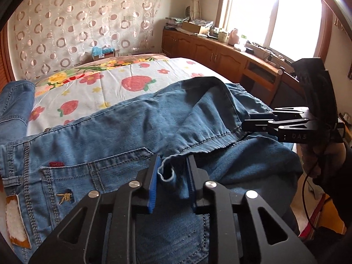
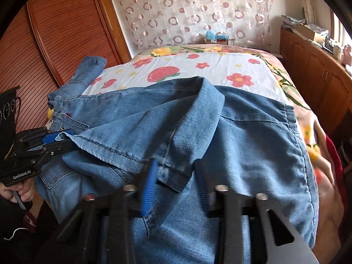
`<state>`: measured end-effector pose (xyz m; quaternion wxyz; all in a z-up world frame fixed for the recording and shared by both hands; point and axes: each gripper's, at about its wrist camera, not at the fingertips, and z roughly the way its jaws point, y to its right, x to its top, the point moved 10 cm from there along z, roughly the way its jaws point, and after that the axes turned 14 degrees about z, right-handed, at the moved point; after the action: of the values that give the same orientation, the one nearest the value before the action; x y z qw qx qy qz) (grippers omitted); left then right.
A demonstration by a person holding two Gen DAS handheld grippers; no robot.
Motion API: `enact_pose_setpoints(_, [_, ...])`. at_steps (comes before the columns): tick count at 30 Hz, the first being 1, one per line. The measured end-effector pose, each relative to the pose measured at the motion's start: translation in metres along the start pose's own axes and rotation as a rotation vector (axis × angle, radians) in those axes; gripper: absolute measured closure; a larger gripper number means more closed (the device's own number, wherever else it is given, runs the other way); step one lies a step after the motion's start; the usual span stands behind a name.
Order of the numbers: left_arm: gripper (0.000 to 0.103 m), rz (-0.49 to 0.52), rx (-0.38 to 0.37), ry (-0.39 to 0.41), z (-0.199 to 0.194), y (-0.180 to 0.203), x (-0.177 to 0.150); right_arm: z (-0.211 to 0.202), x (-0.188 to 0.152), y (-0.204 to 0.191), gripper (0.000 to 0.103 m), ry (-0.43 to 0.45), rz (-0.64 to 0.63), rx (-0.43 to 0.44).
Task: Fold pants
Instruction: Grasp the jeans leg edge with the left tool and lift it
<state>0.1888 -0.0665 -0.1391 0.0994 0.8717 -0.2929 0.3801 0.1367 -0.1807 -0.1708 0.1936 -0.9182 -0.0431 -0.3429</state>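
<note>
Left wrist view: the blue jeans (image 1: 123, 129) are lying across the flowery bed sheet (image 1: 99, 90), with a back pocket at the left. In the middle, the left claw (image 1: 172, 179) is pinching a small fold of the hem between its blue pads (image 1: 153, 189). At the right, the right claw (image 1: 246, 124) is biting the hem too. Right wrist view: the left claw (image 2: 60, 142) is at the left, gripping the hem corner. The right claw (image 2: 176, 187) is clamping the stitched hem low in the middle.
</note>
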Motion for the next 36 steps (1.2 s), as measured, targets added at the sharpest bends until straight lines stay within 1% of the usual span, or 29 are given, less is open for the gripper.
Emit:
enact_pose_setpoints(1, [0.089, -0.002, 0.0, -0.002, 0.0, -0.001, -0.001, 0.0, 0.0, -0.002, 0.084, 0.001, -0.007, 0.0])
enact_pose_setpoints(2, [0.094, -0.005, 0.002, -0.003, 0.0, -0.001, -0.002, 0.0, 0.001, -0.003, 0.09, 0.002, -0.016, 0.0])
enact_pose_setpoints(3, [0.095, -0.007, 0.004, -0.002, -0.001, -0.001, -0.002, -0.003, -0.002, -0.002, 0.094, 0.008, -0.024, 0.004])
enact_pose_setpoints(6, [0.098, 0.003, 0.025, 0.03, -0.014, -0.001, 0.003, -0.011, 0.007, -0.012, 0.096, 0.034, -0.04, 0.033])
enact_pose_setpoints(10, [0.098, 0.012, 0.049, 0.097, -0.046, -0.001, 0.014, -0.037, 0.025, -0.035, 0.097, 0.099, -0.081, 0.066])
enact_pose_setpoints(13, [0.098, 0.005, 0.069, 0.155, -0.08, -0.004, 0.021, -0.062, 0.045, -0.06, 0.097, 0.157, -0.124, 0.1])
enact_pose_setpoints(16, [0.098, -0.008, 0.092, 0.194, -0.107, -0.013, 0.023, -0.084, 0.065, -0.09, 0.097, 0.205, -0.162, 0.147])
enact_pose_setpoints(22, [0.098, -0.045, 0.151, 0.255, -0.157, -0.034, 0.018, -0.103, 0.092, -0.151, 0.098, 0.255, -0.245, 0.226])
enact_pose_setpoints(26, [0.098, -0.074, 0.192, 0.261, -0.182, -0.05, 0.001, -0.099, 0.101, -0.19, 0.099, 0.252, -0.286, 0.271])
enact_pose_setpoints(28, [0.098, -0.097, 0.208, 0.257, -0.189, -0.058, -0.009, -0.092, 0.103, -0.201, 0.099, 0.246, -0.305, 0.288])
enact_pose_setpoints(30, [0.098, -0.115, 0.221, 0.246, -0.191, -0.065, -0.02, -0.08, 0.11, -0.217, 0.099, 0.236, -0.326, 0.302])
enact_pose_setpoints(31, [0.098, -0.125, 0.235, 0.237, -0.191, -0.07, -0.027, -0.078, 0.108, -0.217, 0.099, 0.232, -0.334, 0.307])
enact_pose_setpoints(34, [0.098, -0.162, 0.247, 0.209, -0.188, -0.083, -0.046, -0.056, 0.112, -0.236, 0.099, 0.213, -0.367, 0.31])
enact_pose_setpoints(36, [0.098, -0.189, 0.257, 0.187, -0.183, -0.093, -0.061, -0.04, 0.115, -0.238, 0.099, 0.193, -0.386, 0.305])
